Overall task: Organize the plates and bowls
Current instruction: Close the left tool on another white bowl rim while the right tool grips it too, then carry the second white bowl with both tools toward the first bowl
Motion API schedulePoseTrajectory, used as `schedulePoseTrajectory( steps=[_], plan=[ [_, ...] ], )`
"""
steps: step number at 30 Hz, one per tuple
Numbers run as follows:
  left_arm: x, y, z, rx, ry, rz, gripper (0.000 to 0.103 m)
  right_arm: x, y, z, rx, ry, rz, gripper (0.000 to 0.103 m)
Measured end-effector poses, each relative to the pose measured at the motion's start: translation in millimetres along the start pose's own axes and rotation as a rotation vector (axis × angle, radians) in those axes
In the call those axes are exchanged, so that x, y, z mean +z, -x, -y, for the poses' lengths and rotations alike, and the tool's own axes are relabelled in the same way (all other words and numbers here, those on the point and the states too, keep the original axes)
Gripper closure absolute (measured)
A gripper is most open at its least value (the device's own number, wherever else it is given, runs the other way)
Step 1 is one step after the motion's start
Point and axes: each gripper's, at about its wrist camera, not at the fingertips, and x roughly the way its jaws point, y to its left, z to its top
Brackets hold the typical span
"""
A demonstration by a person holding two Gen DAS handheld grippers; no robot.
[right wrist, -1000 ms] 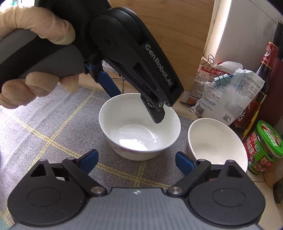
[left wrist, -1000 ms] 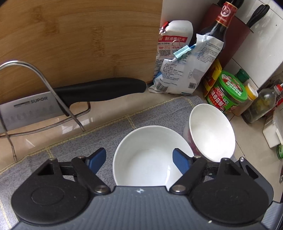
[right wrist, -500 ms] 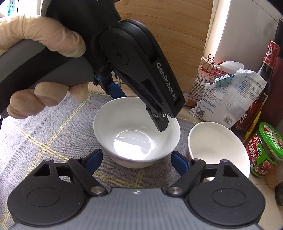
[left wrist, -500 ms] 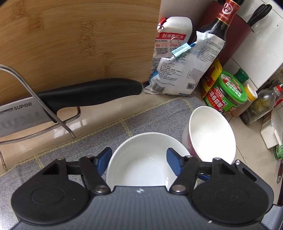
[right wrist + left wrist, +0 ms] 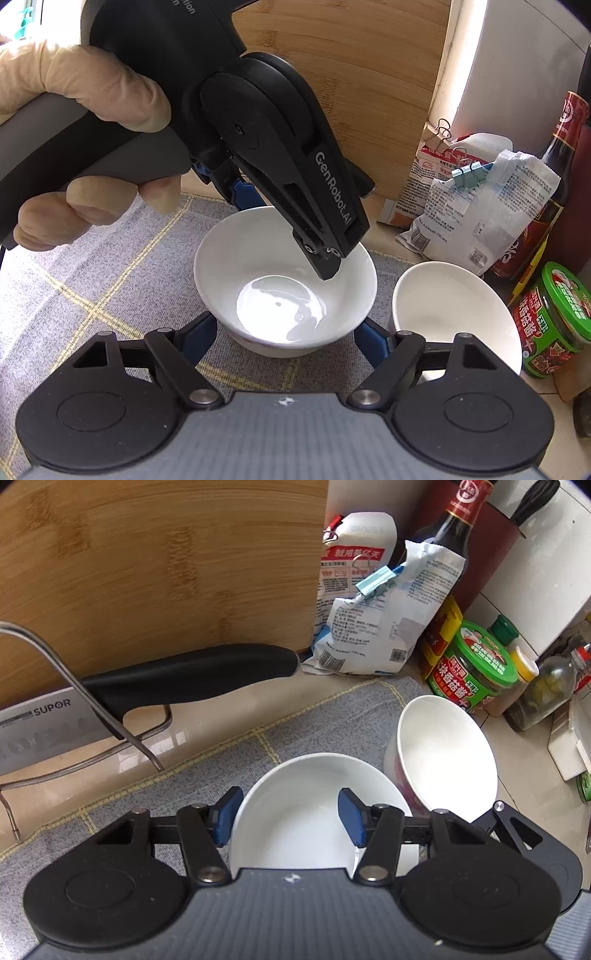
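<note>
A white bowl (image 5: 295, 812) (image 5: 280, 273) stands on a grey mat (image 5: 110, 812) (image 5: 92, 277). My left gripper (image 5: 288, 819) comes down on its far rim and is shut on the bowl's wall. One of its fingers (image 5: 325, 262) is inside the bowl and the other is outside. My right gripper (image 5: 288, 339) straddles the same bowl low at its near side. Its jaws are closing, with the blue pads close beside the bowl's base. A second white bowl (image 5: 447, 760) (image 5: 450, 306) with a red pattern outside sits to the right, tilted.
A bamboo cutting board (image 5: 166, 572) leans at the back. A cleaver (image 5: 44, 723) rests in a wire rack on the left. Clipped bags (image 5: 369, 620), a dark sauce bottle (image 5: 454, 535) and a green-lidded jar (image 5: 476, 668) crowd the right. A gloved hand (image 5: 74, 92) holds the left gripper.
The left jaws have come together onto the bowl's wall, one pad now inside the bowl. The right jaws have narrowed around the bowl's base. Neither hand has shifted.
</note>
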Motion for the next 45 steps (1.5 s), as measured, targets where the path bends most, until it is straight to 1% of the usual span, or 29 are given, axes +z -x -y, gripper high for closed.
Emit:
schedulePoseTrajectory(
  steps=[5, 9, 15, 19, 23, 30, 39, 45],
  plan=[
    [-5, 10, 4, -0.002, -0.023, 0.010, 0.048, 0, 8, -3, 0.002, 0.024, 0.009, 0.018],
    [-13, 25, 6, -0.005, -0.015, 0.024, 0.048, 0, 20, -7, 0.017, 0.048, 0.018, 0.018],
    [-34, 60, 11, 0.027, -0.010, 0.060, 0.048, 4, 45, -22, 0.053, 0.106, 0.045, 0.018],
    [-51, 87, 10, 0.053, 0.016, 0.088, 0.048, 7, 63, -35, 0.089, 0.151, 0.068, 0.018],
    [-69, 111, 8, 0.094, 0.041, 0.104, 0.048, 10, 82, -53, 0.133, 0.197, 0.094, 0.018],
    [-103, 151, -5, 0.151, 0.097, 0.127, 0.048, 13, 106, -86, 0.203, 0.284, 0.138, 0.018],
    [-147, 187, -23, 0.218, 0.172, 0.142, 0.048, 14, 121, -125, 0.300, 0.355, 0.159, 0.018],
    [-173, 202, -33, 0.255, 0.216, 0.138, 0.047, 14, 121, -146, 0.359, 0.393, 0.158, 0.018]
  ],
)
